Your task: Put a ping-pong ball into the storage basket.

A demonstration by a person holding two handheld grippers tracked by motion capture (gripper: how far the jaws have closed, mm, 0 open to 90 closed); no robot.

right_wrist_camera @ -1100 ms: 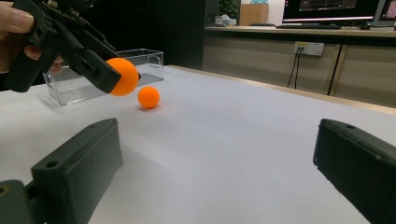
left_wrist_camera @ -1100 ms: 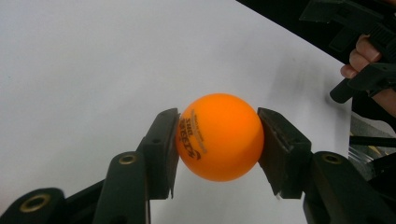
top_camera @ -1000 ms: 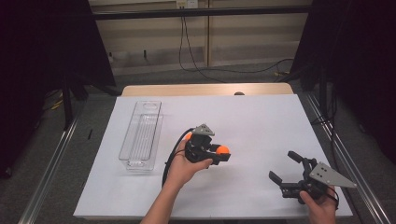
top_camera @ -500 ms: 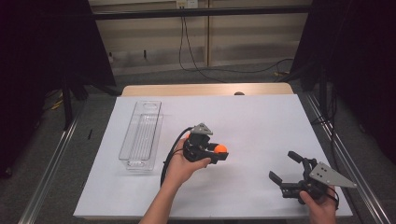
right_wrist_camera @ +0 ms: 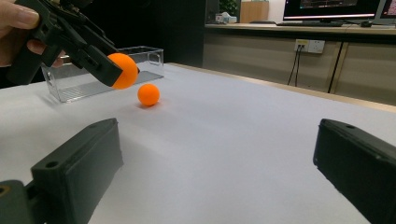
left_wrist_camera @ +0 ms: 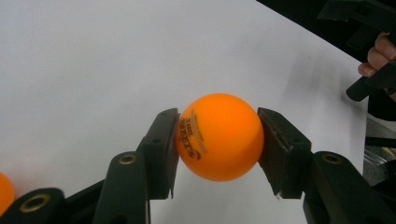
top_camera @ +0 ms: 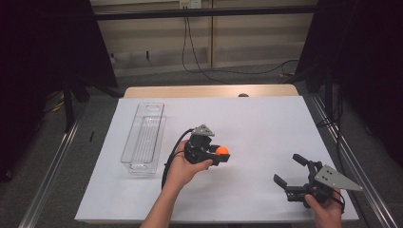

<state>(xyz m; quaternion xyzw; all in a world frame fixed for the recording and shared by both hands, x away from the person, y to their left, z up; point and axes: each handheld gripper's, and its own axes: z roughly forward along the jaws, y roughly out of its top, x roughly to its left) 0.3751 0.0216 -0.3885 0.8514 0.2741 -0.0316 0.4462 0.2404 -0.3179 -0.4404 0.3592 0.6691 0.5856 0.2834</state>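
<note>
Orange and glossy, the ball bears small dark print on its side and sits at the centre of the left gripper view, pinched between the two black jaws of the left gripper, whose pads press on it from either side. In the high view the ball shows just left of centre, above the white sheet that covers the table.

A second ball, also orange, lies on the sheet in the upper left of the right gripper view, just below the held one. Behind both stands a clear tray; in the high view the tray lies lengthwise at the left of the sheet, near the left hand. Nothing stands between ball and tray.

That hand reaches up from the bottom edge, the gripper pointing right. The right gripper rests low at the lower right, jaws wide apart with nothing between them, pointing left.
</note>
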